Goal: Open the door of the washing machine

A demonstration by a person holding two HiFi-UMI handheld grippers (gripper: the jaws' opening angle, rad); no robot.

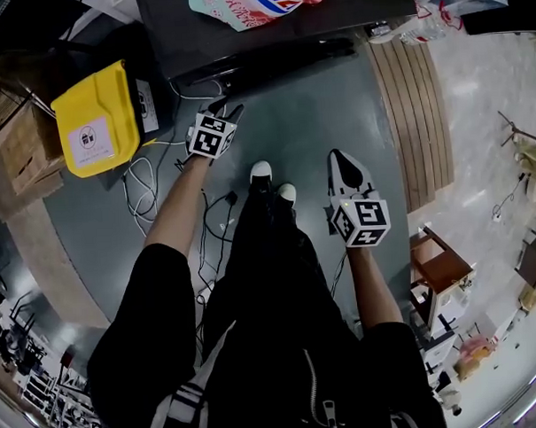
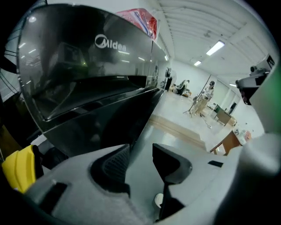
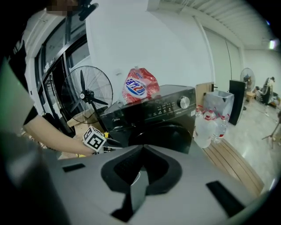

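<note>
**Both grippers low in front of the washing machine**

We stand facing the black washing machine (image 1: 269, 31). Its round door (image 3: 169, 136) is on the front, and we cannot tell if it is closed or ajar. The left gripper (image 1: 226, 108) is near the machine's front edge, its jaws spread wide, with only the grey floor (image 1: 291, 128) showing between them. The right gripper (image 1: 344, 165) hangs well apart from the machine, beside our white shoes (image 1: 261, 172), its jaws pressed together at the tips on nothing. To the left, a yellow box (image 1: 95, 119) and loose cables (image 1: 143, 192) crowd the floor. To the right, a wooden platform (image 1: 414, 114) borders the open floor.
</note>
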